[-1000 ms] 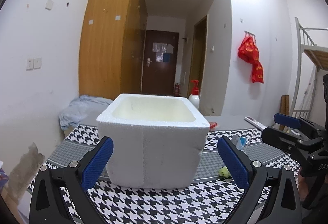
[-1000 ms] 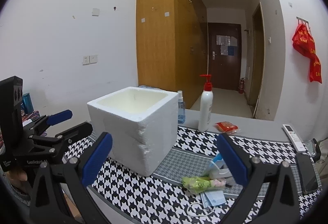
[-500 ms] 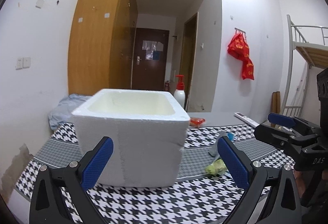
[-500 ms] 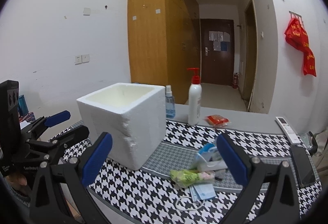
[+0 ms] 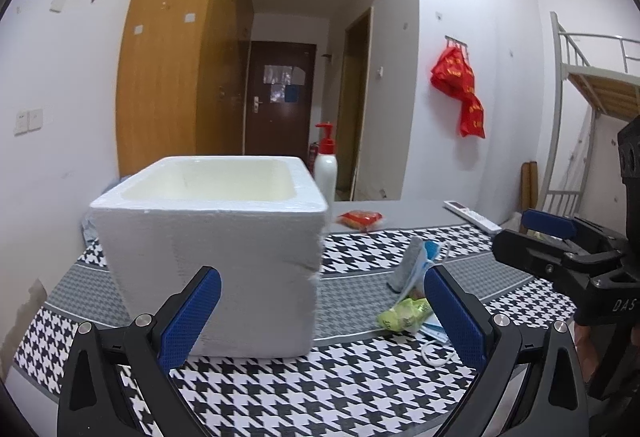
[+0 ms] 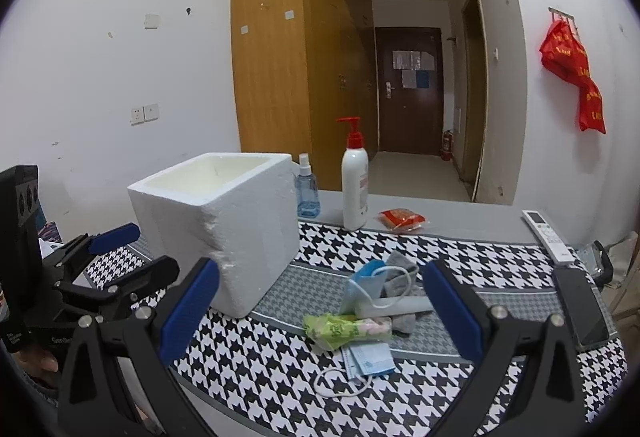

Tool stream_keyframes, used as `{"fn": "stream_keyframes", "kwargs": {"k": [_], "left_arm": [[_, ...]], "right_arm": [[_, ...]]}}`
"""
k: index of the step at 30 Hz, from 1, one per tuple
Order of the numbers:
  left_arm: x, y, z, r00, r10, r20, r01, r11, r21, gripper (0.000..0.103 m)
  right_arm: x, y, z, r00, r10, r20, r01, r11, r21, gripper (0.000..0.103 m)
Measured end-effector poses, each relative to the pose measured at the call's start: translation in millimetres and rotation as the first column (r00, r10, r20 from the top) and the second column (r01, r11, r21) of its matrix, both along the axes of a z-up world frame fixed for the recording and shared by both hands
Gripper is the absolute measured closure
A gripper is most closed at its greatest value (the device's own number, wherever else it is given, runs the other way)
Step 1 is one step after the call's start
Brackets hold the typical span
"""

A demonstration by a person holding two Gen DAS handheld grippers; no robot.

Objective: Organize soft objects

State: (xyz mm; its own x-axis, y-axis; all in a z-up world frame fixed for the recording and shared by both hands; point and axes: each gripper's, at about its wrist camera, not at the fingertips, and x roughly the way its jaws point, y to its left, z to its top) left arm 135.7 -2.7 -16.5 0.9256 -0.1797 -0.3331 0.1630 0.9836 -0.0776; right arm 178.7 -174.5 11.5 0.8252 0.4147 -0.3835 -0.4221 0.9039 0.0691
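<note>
foam box: white, chipped corner | masks, sock: heaped | fingers: both spread, empty

Left gripper and right gripper both spread wide, apparently level, holding nothing.

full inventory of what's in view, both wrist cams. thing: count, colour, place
foam box: 1, white, left on the cloth, open top
cloth: 1, black-white houndstooth, covers the table
face masks: 2, blue, in the pile right of the box
sock: 1, grey, in the pile
green packet: 1, green, front of the pile
pump bottle: 1, white with red pump, behind the box
spray bottle: 1, blue, beside the pump bottle
red packet: 1, red, table's far edge
remote: 1, white, far right
phone: 1, black, right edge
left gripper: jaws open, empty
right gripper: jaws open, empty
</note>
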Motion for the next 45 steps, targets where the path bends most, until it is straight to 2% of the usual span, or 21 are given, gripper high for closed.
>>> {"fn": "stream_keyframes", "kwargs": {"k": [19,25,45], "left_arm": [[19.8,-41.9,-10.6,0.992,-0.109,-0.058,0.113,0.992,0.057,0.001],[27.6,-53.2,-14.4,0.987,-0.14,-0.083,0.145,0.988,0.052,0.001],[49.9,-79.7,-27.3,0.97,-0.169,-0.174,0.185,0.98,0.075,0.001]], "right_arm": [[7.1,-44.3,-13.9,0.994,-0.104,-0.04,0.104,0.995,0.012,0.0],[6.0,-54.6,-17.7,0.99,-0.131,-0.054,0.131,0.991,0.005,0.0],[14.6,-74.9,-34.8,0.983,-0.148,-0.109,0.15,0.988,0.018,0.0]]}}
